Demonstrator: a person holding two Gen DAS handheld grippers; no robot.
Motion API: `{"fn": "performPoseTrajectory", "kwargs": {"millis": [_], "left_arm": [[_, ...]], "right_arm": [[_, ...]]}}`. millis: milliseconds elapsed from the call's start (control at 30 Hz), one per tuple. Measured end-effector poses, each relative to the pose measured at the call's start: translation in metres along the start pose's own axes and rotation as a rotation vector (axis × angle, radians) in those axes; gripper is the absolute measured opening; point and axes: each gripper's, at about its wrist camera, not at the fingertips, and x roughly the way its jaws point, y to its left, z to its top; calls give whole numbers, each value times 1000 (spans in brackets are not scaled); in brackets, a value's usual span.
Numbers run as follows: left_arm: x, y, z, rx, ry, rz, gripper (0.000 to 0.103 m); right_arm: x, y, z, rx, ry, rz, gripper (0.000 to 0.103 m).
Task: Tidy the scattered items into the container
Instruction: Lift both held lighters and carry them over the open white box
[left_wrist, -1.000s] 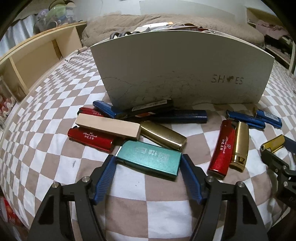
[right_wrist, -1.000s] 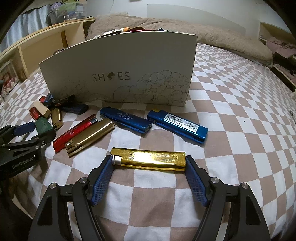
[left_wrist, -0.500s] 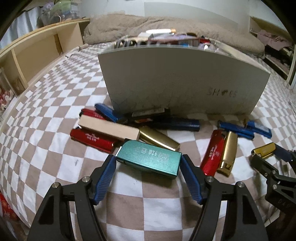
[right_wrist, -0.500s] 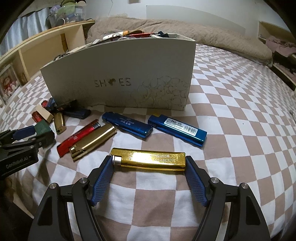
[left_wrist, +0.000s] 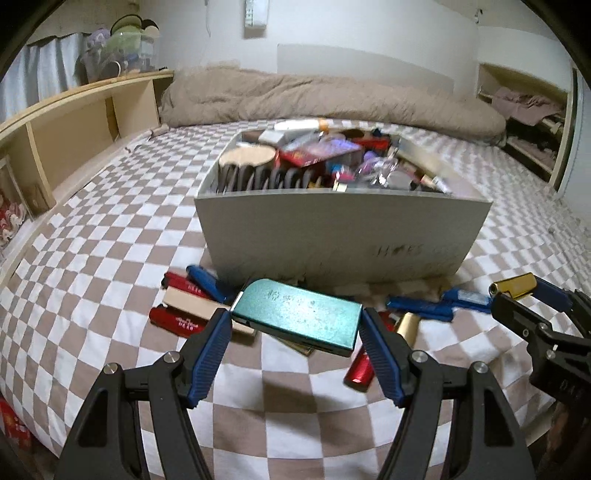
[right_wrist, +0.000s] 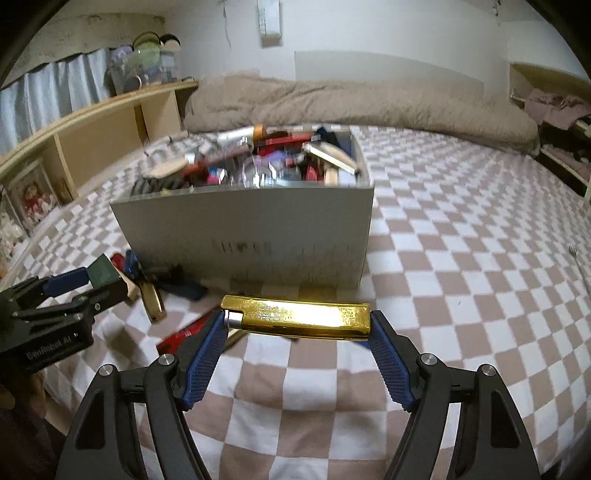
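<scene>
Left hand-held gripper (left_wrist: 295, 325) is clamping the teal lighter (left_wrist: 297, 315) crosswise; right hand-held gripper (right_wrist: 297, 325) is clamping the gold lighter (right_wrist: 295, 315) crosswise. Both are hanging lower centre, the box (left_wrist: 343, 236) lying straight ahead, above them in frame.
</scene>
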Motion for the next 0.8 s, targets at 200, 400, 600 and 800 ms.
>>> {"fn": "performPoseTrajectory", "kwargs": {"millis": [200,400,600,800], "left_arm": [[-21,-2,11,-6,-55,-14,71],[-41,-1,21,-16,-108,-25,71],[-64,2,32,-21,-166,-31,71],[-81,8,45,-13,-199,-25,71]], "right_arm": [[-16,2,13,-6,-50,-1,77],[-34,8,22,-22,-85,-1,77],[-53,19,35,-43,-139,4,77],[-70,31,55,-64,-184,43,77]]}}
